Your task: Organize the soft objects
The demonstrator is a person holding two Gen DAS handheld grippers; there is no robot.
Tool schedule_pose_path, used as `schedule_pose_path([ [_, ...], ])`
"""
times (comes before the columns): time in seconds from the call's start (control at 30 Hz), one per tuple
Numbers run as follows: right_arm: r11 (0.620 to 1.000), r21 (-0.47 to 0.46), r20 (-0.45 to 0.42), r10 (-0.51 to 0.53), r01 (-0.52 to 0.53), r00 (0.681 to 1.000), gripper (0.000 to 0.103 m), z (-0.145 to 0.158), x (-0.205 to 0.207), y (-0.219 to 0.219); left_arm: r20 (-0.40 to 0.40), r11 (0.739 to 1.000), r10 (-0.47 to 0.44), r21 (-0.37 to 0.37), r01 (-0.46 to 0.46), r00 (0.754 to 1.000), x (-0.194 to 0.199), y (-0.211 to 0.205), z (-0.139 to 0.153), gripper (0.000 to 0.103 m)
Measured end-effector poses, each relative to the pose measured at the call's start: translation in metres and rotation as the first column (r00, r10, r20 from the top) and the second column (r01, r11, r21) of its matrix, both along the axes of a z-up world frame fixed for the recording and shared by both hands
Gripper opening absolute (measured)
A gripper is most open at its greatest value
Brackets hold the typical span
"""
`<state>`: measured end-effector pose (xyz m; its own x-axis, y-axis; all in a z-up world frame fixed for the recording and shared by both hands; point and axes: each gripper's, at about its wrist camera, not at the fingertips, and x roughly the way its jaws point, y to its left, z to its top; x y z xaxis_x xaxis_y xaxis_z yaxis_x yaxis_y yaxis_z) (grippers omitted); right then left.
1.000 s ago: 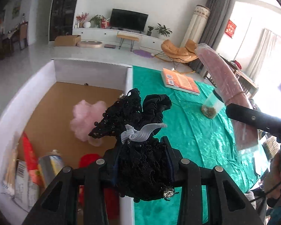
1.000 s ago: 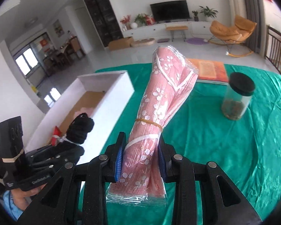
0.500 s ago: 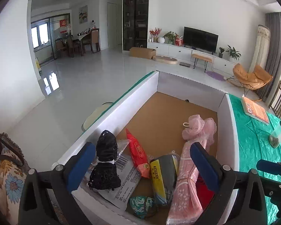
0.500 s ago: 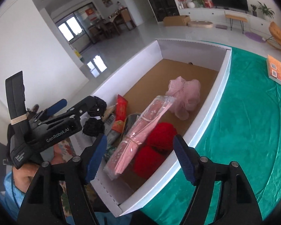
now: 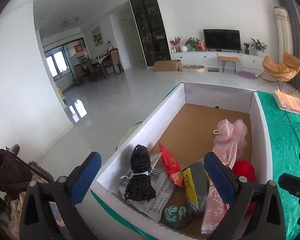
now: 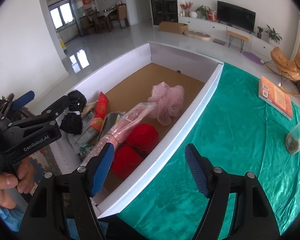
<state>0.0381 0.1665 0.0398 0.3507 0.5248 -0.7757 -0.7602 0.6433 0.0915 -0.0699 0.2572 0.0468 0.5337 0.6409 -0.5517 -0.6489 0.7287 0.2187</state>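
Left wrist view: the left gripper [image 5: 153, 175], jaws opening with nothing pinched, overlooks a white cardboard box [image 5: 164, 111] holding a black lace bundle [image 5: 140, 177] at seven o'clock (beside crinkly snack packets). Right wrist view: the right gripper [image 6: 150, 171], fingers spread and empty, hangs over the box rim, with the pink floral plastic-wrapped roll [image 6: 123, 129] lying across red yarn balls [image 6: 136, 146].

Through my left wrist camera, the lower end of the pink floral roll [image 5: 216, 206] disappears behind my left claw's [image 5: 153, 177] right finger. The red yarn [image 5: 245, 169] is half covered by that finger too. At three o'clock my right claw [image 5: 296, 188] is cut off by the edge. Small print on the white barcode packet [image 5: 160, 190] is too small to read. From my right wrist camera, the jar [image 6: 298, 136] at three o'clock is clipped by the rim, and the black lace bundle [image 6: 75, 112] sits partly behind my left claw.
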Motion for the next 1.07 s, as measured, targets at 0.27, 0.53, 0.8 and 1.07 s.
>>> schedule_pose_path([
  [0.27,1.000,-0.018,0.027,-0.003,0.003,1.000,0.076,0.005,-0.012,0.002,0.001,1.000,-0.014,-0.026,0.014,1.000,-0.004,-0.005,0.007,0.103],
  [0.53,0.998,-0.060,0.042,-0.011,0.013,0.999,0.076,0.004,-0.015,0.009,-0.013,0.992,-0.055,-0.114,0.053,0.998,-0.004,-0.008,0.008,0.103],
  [0.8,0.997,-0.072,0.063,-0.007,0.011,0.998,0.076,0.009,-0.018,0.012,-0.004,0.986,-0.076,-0.150,0.075,0.997,-0.005,-0.011,0.012,0.103],
  [1.07,0.998,-0.058,0.058,-0.013,0.016,0.998,0.076,0.009,-0.019,0.010,-0.006,0.982,-0.068,-0.175,0.066,0.998,-0.006,-0.010,0.010,0.103],
])
